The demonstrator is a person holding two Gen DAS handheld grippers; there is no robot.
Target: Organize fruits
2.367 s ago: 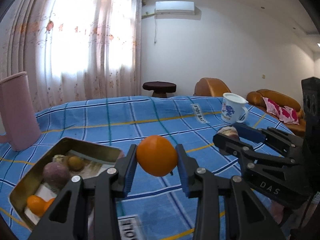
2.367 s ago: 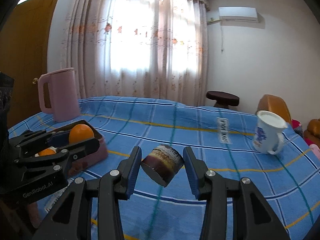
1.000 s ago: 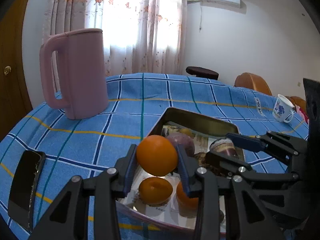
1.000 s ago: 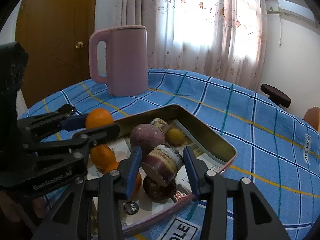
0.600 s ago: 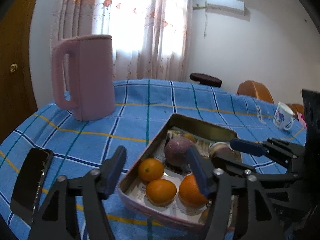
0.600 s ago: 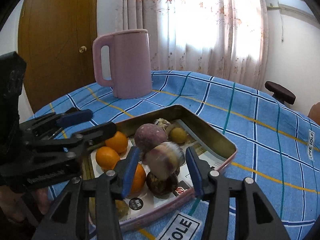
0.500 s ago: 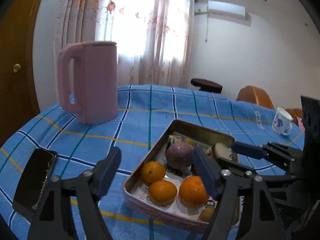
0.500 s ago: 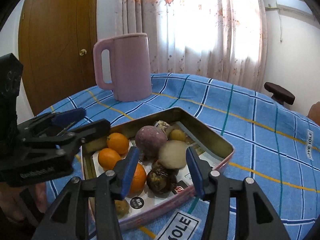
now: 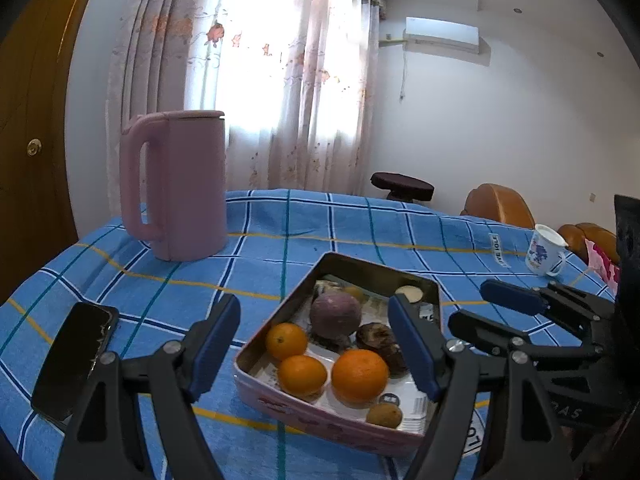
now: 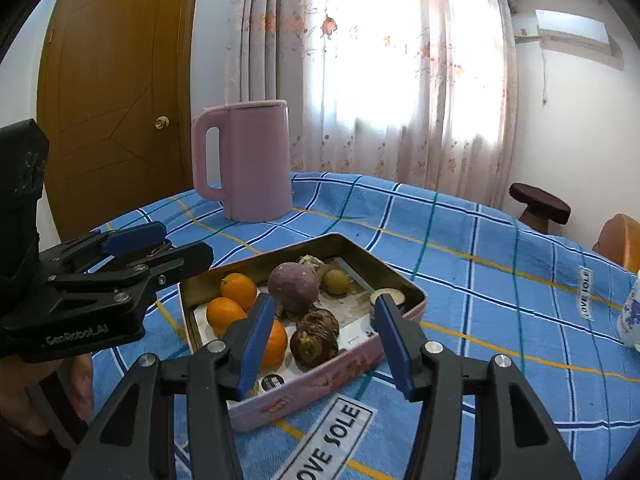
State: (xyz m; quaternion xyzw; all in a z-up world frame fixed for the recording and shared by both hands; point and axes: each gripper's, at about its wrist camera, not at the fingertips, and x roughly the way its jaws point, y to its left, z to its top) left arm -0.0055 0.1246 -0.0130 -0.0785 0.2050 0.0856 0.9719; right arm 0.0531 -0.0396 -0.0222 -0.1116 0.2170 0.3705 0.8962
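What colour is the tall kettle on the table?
The plastic kettle is pale pink, clearest in the right wrist view.

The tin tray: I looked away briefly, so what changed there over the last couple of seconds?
The left gripper released its orange into the tin tray; the right gripper dropped its cut fruit there. Both now empty and open. Pink jug and mug stayed put.

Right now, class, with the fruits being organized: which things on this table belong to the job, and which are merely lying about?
Belonging to the job:
- tin tray
- oranges
- purple round fruit
- brown knobbly fruit
- left gripper, open and empty
- right gripper, open and empty

Lying about:
- pink jug
- phone
- white mug
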